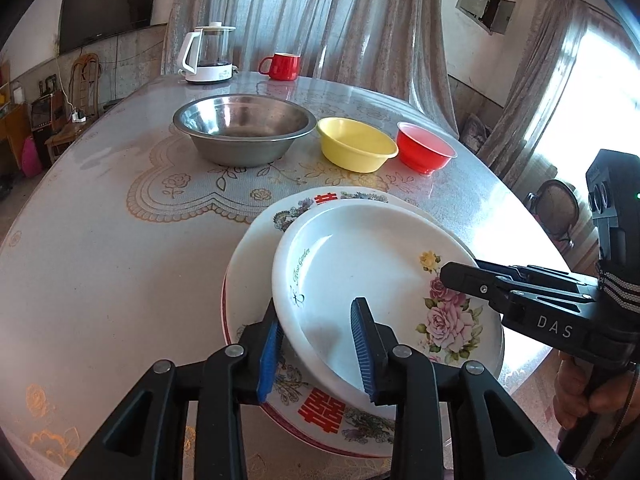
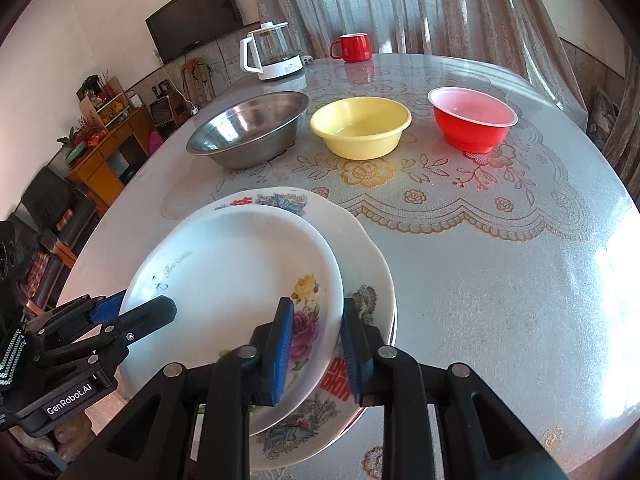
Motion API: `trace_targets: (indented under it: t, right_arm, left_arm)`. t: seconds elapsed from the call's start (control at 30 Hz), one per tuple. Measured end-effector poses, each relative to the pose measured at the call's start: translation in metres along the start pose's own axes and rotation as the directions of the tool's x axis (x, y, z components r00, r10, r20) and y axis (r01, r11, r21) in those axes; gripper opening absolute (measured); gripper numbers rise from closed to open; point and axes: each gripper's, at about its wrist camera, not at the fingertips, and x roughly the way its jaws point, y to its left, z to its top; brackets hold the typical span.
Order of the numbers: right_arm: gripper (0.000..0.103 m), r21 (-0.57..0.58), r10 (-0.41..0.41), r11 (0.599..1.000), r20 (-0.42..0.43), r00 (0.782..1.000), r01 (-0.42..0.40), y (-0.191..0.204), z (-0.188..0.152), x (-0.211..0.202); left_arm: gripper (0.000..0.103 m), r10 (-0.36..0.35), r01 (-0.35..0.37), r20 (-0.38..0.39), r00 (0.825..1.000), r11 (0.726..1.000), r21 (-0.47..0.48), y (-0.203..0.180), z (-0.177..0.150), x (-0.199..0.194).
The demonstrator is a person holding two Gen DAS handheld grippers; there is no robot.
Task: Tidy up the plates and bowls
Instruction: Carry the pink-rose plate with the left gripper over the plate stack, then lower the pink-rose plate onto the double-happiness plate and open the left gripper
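A white rose plate point(image 1: 372, 264) point(image 2: 232, 264) rests on a larger patterned plate with red characters point(image 1: 324, 408) point(image 2: 360, 272) at the table's near edge. My left gripper point(image 1: 318, 350) straddles the rose plate's left rim, jaws apart with a gap on each side. My right gripper point(image 2: 316, 346) straddles its right rim, jaws apart too. Each gripper shows in the other's view: the right one point(image 1: 472, 276), the left one point(image 2: 136, 308). A steel bowl point(image 1: 244, 128) point(image 2: 248, 132), a yellow bowl point(image 1: 356, 142) point(image 2: 362, 126) and a red bowl point(image 1: 426, 152) point(image 2: 472, 118) stand in a row behind.
A white kettle point(image 1: 208, 54) point(image 2: 274, 54) and a red mug point(image 1: 282, 66) point(image 2: 352, 47) stand at the far edge of the round table point(image 1: 100, 280) point(image 2: 500, 280). Curtains hang behind it. A cabinet and a chair stand to the left.
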Motion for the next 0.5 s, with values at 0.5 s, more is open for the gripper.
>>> trace_targets:
  t: [0.5]
  right_arm:
    - [0.028,-0.067,-0.071,0.995,0.014,0.997,0.072,0.009,-0.004,-0.004]
  left_arm:
    - [0.039,0.005,-0.005,0.002,1.000,1.000,0.030,-0.005,-0.006,-0.004]
